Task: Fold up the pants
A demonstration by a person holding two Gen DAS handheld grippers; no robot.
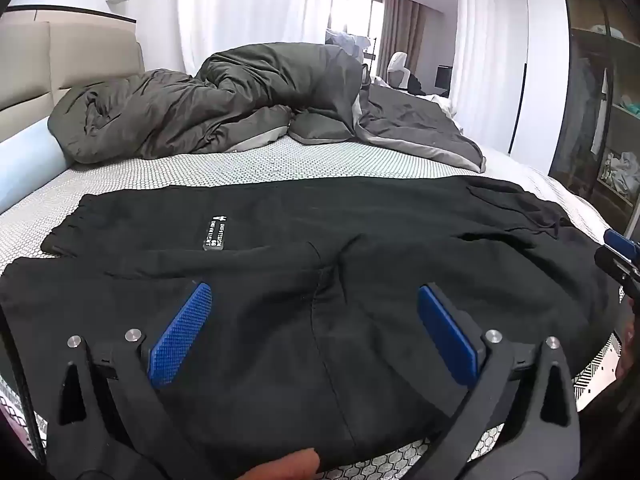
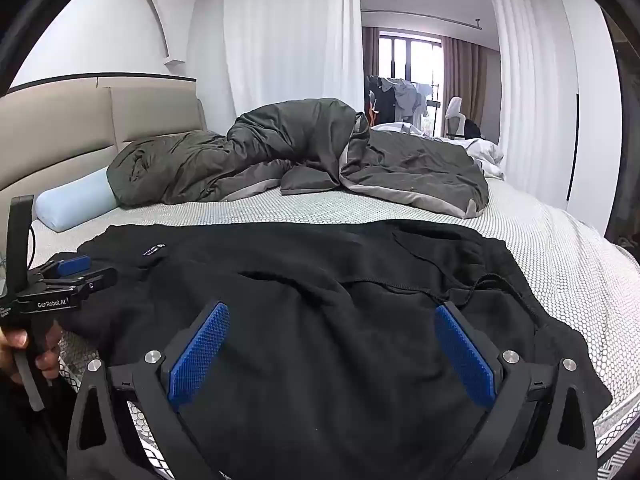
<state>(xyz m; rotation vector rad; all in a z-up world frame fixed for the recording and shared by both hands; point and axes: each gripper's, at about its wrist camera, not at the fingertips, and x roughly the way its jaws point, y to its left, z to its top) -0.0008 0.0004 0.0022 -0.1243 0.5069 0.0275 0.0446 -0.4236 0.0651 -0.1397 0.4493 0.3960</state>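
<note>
The black pants (image 1: pixel 320 240) lie spread flat across the near part of the bed (image 1: pixel 248 168), filling the lower half of both wrist views. A white-printed label (image 1: pixel 215 234) sits toward 10 o'clock of the cloth in the left view, and a loose drawstring (image 2: pixel 492 280) trails at about 2 o'clock in the right view. A rumpled grey duvet (image 2: pixel 304 152) is heaped well apart at 12 o'clock.

The cloth looks soft, limp and fairly light; it would probably sag and bunch rather than hold a line. A pinch on a hem, the waistband or a seam edge should carry it better than a grab in the slack middle, and both ends likely need lifting together.

The left tool (image 1: pixel 314 332) hovers over the centre seam with its blue pads spread as wide as they go, nothing between them. The right tool (image 2: pixel 332 350) is likewise gaping, empty, above the cloth near the waist end. Whether either touches the fabric I cannot tell.
</note>
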